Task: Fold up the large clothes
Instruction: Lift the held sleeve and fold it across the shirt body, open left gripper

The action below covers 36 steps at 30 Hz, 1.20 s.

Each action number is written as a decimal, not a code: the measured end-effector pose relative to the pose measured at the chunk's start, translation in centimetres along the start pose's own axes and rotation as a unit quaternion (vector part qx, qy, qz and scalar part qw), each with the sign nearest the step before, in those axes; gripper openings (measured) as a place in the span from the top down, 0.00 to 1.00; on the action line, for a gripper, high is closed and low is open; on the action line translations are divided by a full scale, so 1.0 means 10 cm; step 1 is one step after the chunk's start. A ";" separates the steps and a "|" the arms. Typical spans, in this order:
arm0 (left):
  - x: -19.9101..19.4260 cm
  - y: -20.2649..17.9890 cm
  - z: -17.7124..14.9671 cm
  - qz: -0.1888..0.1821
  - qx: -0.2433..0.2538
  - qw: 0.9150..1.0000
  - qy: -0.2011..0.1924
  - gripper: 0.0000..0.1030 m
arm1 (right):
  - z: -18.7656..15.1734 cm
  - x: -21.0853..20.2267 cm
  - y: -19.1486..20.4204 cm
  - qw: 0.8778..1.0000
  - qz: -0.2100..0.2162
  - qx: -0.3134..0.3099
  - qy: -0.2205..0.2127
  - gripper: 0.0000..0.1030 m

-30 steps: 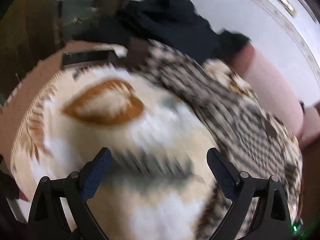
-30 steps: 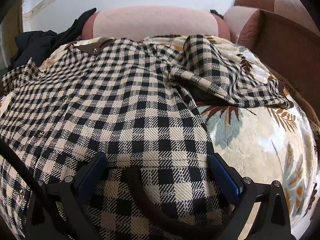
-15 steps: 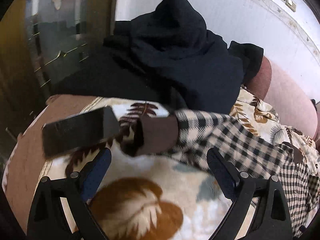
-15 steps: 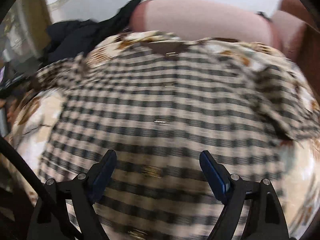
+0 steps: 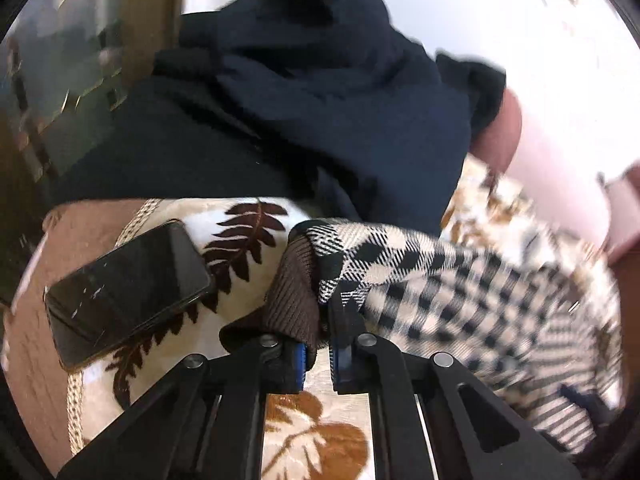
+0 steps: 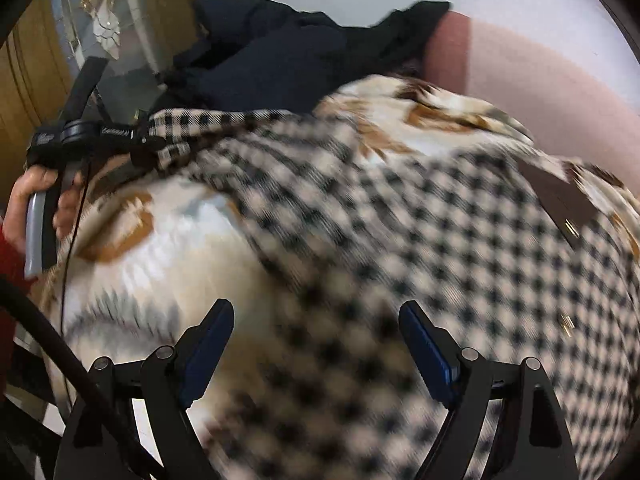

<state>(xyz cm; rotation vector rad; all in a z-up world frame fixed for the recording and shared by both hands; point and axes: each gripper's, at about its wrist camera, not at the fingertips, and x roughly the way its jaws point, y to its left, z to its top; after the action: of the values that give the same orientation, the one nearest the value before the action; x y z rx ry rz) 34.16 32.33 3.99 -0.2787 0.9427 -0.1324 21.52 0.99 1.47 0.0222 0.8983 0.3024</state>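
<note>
A black-and-cream checked jacket (image 6: 440,248) lies spread on a leaf-patterned blanket (image 6: 160,248). Its left sleeve (image 5: 420,276) ends in a brown ribbed cuff (image 5: 294,296). My left gripper (image 5: 318,354) is shut on that cuff, low over the blanket. In the right wrist view the left gripper (image 6: 132,140) shows at the far left, holding the sleeve end. My right gripper (image 6: 316,344) is open and empty, hovering over the jacket's lower body.
A black phone (image 5: 124,292) lies on the blanket just left of the cuff. A pile of dark navy clothes (image 5: 320,112) sits behind the sleeve. A pink sofa back (image 6: 540,80) runs along the far side.
My left gripper moved onto the sleeve and shut on the brown cuff. My right gripper swung left across the jacket and stayed open.
</note>
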 end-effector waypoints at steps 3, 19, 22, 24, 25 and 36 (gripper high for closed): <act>-0.18 0.27 0.10 -0.024 -0.054 0.998 -0.007 0.92 | 0.27 0.21 0.11 1.000 0.019 0.001 -0.004 0.20; -0.68 0.80 -0.13 -0.023 -0.128 0.991 -0.003 0.92 | 0.74 1.12 0.37 0.990 0.102 0.074 0.064 0.11; -0.79 0.59 -0.23 -0.032 -0.110 0.993 -0.005 0.92 | 0.62 0.75 0.20 0.987 0.122 0.095 0.038 0.11; -0.86 0.34 -0.28 -0.043 -0.088 0.995 -0.007 0.92 | 0.48 0.45 0.03 0.988 0.120 0.096 0.020 0.11; -0.89 0.20 -0.30 -0.053 -0.078 0.995 -0.006 0.93 | 0.41 0.32 -0.05 0.989 0.115 0.097 0.012 0.11; -0.58 -2.29 -0.80 -0.210 0.043 0.975 0.053 0.93 | -0.60 -0.97 -1.62 0.972 0.029 0.226 -0.066 0.11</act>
<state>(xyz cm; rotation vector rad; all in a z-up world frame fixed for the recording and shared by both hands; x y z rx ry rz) 24.47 10.33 10.82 -0.3906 0.9698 -0.5802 15.32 -17.81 2.81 0.4852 0.8201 0.1444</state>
